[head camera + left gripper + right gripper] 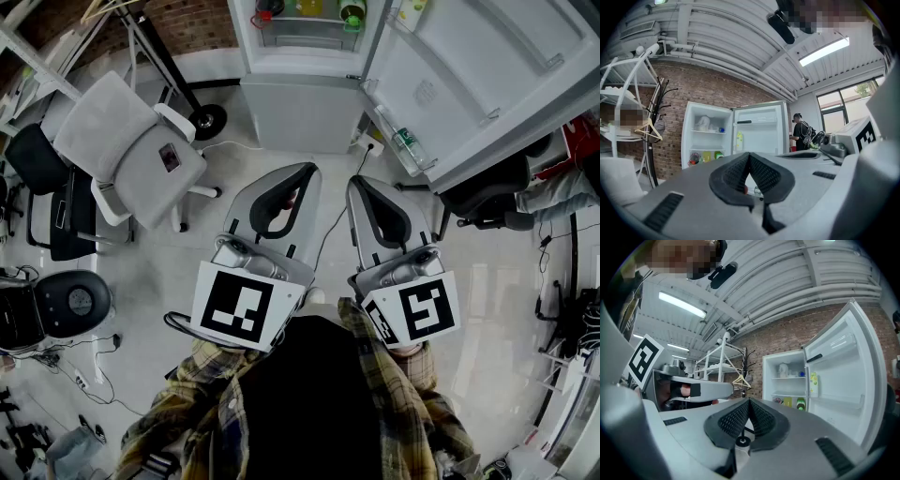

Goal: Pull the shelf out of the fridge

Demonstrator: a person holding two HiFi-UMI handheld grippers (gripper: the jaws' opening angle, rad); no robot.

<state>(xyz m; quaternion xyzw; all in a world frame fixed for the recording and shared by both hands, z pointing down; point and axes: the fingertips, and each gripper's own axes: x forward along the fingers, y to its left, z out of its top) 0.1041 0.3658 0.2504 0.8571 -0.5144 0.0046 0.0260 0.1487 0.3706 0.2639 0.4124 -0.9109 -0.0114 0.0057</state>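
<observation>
Item: shelf (708, 131), the upper of two visible inside the open fridge (707, 140), whose door (757, 129) is swung wide to the right. A lower shelf (787, 395) sits beneath it, and which of the two is meant cannot be told. Location: across the floor, well apart from both tools. Load: a pale bundle (703, 123) and a small blue thing on the upper one; coloured bottles (712, 155) standing under the lower one. Handling, by judgement: a thin rigid plate, probably glass or hard plastic, so stiff, smooth-edged, moderately heavy and liable to crack if twisted or dropped (its contents would slide or topple should it tilt). Suggested hold: the front edge, one tool toward each side, kept level while drawn straight out along its runners. Left gripper (302, 174): jaws pressed together, nothing between them, held level. Right gripper (362, 184): likewise, jaws closed and empty. Status: shelf untouched, approach not yet made.
</observation>
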